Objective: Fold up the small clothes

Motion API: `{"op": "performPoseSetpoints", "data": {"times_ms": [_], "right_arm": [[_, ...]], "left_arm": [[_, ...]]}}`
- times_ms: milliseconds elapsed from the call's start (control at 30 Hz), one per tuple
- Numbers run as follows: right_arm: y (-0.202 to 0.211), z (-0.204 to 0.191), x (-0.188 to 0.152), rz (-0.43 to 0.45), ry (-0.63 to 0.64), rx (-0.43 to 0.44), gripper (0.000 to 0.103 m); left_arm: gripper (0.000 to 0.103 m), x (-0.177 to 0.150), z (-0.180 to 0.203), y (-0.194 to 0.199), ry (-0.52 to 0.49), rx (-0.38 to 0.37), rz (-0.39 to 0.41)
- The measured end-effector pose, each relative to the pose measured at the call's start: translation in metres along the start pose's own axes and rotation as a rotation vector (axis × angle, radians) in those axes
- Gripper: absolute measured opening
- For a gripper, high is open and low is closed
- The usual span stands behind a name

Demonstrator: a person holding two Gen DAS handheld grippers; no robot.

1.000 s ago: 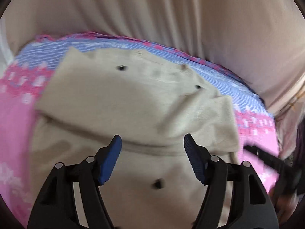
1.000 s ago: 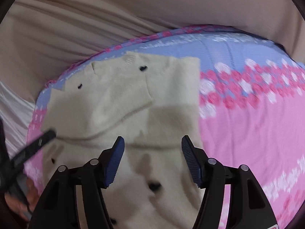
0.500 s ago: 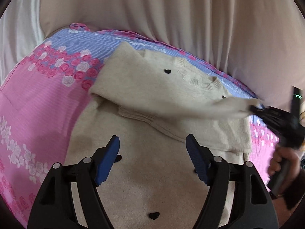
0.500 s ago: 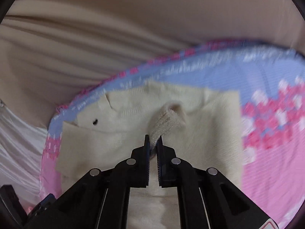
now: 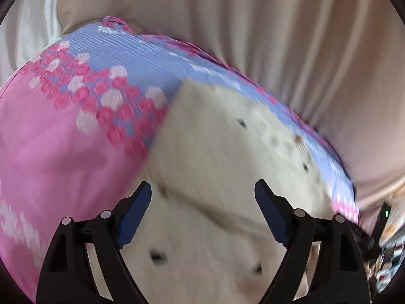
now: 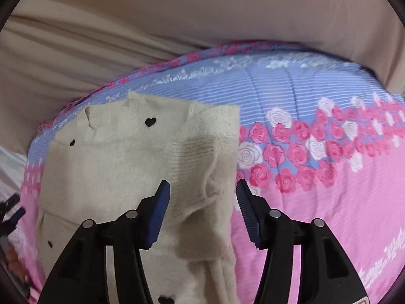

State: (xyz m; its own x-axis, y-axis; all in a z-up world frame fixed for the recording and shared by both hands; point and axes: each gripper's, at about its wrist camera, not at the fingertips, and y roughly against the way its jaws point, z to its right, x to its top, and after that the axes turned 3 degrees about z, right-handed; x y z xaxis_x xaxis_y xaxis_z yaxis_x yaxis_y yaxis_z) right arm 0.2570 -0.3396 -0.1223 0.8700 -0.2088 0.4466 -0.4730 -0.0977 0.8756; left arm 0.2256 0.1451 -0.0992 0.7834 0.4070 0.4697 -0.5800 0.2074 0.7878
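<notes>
A small cream knitted sweater (image 6: 131, 167) with black hearts lies flat on a pink and blue rose-print bedcover (image 6: 316, 177). Its right sleeve (image 6: 210, 177) is folded inward across the body. My right gripper (image 6: 202, 192) is open and empty, just above the sleeve's cuff end. In the left wrist view the sweater (image 5: 227, 157) is blurred; my left gripper (image 5: 202, 195) is open and empty above its middle. The left gripper also shows at the left edge of the right wrist view (image 6: 10, 210).
Beige curtain folds (image 6: 152, 25) hang behind the bed's far edge. The bedcover (image 5: 63, 139) extends wide to the left of the sweater. Cluttered items (image 5: 389, 253) sit off the bed's right edge in the left wrist view.
My right gripper let go of the sleeve cuff it was pinching and opened; the sleeve now lies folded across the sweater. My left gripper swung, blurring its view.
</notes>
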Motion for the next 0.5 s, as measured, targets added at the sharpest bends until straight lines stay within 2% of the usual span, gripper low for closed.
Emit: {"op": "performPoseSetpoints", "data": {"times_ms": [33, 133, 233, 267, 300, 333, 367, 400, 433, 500], "right_arm": [[-0.011, 0.003, 0.006, -0.028, 0.017, -0.006, 0.053], [-0.040, 0.007, 0.017, -0.079, 0.044, 0.010, 0.058], [-0.067, 0.013, 0.016, -0.124, 0.004, 0.035, 0.063], [-0.073, 0.015, 0.015, -0.126, -0.036, 0.066, 0.065], [-0.071, 0.016, 0.014, -0.091, -0.064, 0.087, 0.062], [-0.073, 0.016, 0.013, -0.083, -0.083, 0.101, 0.048], [-0.072, 0.016, 0.011, -0.066, -0.095, 0.101, 0.022], [-0.070, 0.015, 0.011, -0.050, -0.108, 0.124, 0.021], [-0.064, 0.015, 0.012, -0.031, -0.123, 0.128, 0.018], [-0.036, 0.006, 0.015, 0.074, -0.089, 0.112, 0.017]], "left_arm": [[0.082, 0.014, -0.009, -0.013, 0.014, 0.042, 0.001], [0.082, 0.042, -0.028, -0.051, 0.038, 0.068, -0.010], [0.082, 0.053, -0.042, -0.086, 0.069, 0.079, -0.053], [0.081, 0.055, -0.046, -0.095, 0.076, 0.060, -0.068], [0.081, 0.055, -0.047, -0.102, 0.072, 0.047, -0.066], [0.068, 0.055, -0.045, -0.100, 0.047, 0.045, -0.033], [0.028, 0.055, -0.041, -0.103, 0.010, 0.000, -0.031], [0.007, 0.055, -0.037, -0.107, -0.002, -0.039, -0.059], [0.008, 0.055, -0.032, -0.105, -0.003, -0.047, -0.062], [0.007, 0.058, -0.018, -0.084, -0.041, -0.097, 0.015]]}}
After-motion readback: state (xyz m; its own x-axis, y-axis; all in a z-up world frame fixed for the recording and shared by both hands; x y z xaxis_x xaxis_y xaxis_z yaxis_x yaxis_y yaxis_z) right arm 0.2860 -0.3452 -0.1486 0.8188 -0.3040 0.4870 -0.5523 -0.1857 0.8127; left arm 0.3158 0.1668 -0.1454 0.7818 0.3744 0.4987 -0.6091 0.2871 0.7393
